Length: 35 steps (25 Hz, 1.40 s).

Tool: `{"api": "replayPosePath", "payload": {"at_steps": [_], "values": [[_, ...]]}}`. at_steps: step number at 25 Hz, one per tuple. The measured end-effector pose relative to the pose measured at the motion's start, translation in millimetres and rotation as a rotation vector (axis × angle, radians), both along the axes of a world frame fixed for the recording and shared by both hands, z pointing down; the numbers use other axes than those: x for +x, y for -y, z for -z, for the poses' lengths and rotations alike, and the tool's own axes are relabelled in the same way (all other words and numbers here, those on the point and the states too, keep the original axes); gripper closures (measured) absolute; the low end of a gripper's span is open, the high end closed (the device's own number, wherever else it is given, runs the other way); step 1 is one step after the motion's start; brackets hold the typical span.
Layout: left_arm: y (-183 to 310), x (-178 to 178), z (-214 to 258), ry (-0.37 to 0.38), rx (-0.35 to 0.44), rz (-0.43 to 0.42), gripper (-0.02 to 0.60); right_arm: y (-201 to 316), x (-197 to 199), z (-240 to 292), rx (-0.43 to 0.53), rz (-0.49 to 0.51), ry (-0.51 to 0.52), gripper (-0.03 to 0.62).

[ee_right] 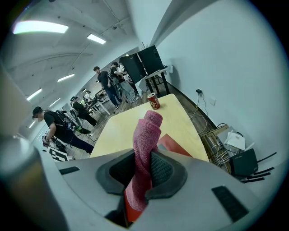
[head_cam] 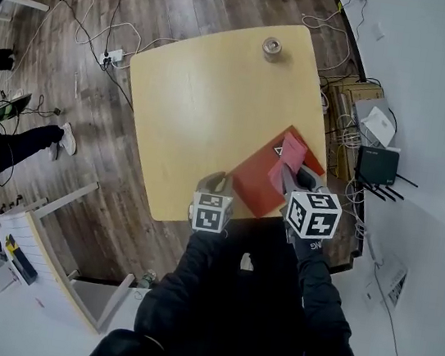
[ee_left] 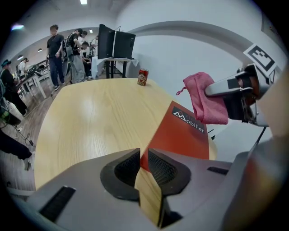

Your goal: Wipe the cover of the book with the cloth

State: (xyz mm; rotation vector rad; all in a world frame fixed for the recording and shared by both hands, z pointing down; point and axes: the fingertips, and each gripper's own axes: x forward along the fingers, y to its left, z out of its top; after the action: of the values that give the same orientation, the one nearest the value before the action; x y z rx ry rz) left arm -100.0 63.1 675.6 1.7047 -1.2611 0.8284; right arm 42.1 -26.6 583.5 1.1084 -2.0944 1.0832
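A red book (head_cam: 259,183) lies flat at the near right corner of the yellow table (head_cam: 208,105); white print shows on its cover (ee_left: 180,135). A pink cloth (head_cam: 290,154) hangs over the book, pinched in my right gripper (head_cam: 291,175), which is shut on it. In the right gripper view the cloth (ee_right: 146,135) sticks up between the pads of that gripper (ee_right: 143,164), with the book (ee_right: 174,144) beneath. My left gripper (head_cam: 217,183) hovers at the book's near left corner. Its jaws (ee_left: 143,155) are closed to a thin slit, holding nothing. The cloth (ee_left: 205,101) hangs above the book's right side.
A small can (head_cam: 272,48) stands at the table's far edge, also seen as the can (ee_left: 142,77) in the left gripper view. A black router (head_cam: 376,164), boxes and cables sit on the floor right of the table. People stand and sit off to the left.
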Motion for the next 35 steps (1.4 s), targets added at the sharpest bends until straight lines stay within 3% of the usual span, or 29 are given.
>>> {"api": "replayPosePath", "payload": {"at_steps": [3, 5, 13, 24, 35], "values": [[-1, 0, -4, -0.004, -0.011, -0.007, 0.47, 8, 0, -3, -0.003, -0.012, 0.01, 0.516], [-1, 0, -7, -0.004, -0.021, -0.014, 0.457, 14, -1, -6, -0.004, -0.018, 0.012, 0.517], [0, 2, -16, -0.053, -0.042, -0.004, 0.457, 30, -2, -17, -0.019, -0.054, 0.039, 0.516], [-1, 1, -18, -0.08, -0.066, -0.032, 0.462, 54, -2, -48, -0.126, -0.26, 0.242, 0.516], [-4, 0, -20, -0.058, -0.067, -0.048, 0.463, 45, 23, -86, -0.194, -0.322, 0.182, 0.516]]}}
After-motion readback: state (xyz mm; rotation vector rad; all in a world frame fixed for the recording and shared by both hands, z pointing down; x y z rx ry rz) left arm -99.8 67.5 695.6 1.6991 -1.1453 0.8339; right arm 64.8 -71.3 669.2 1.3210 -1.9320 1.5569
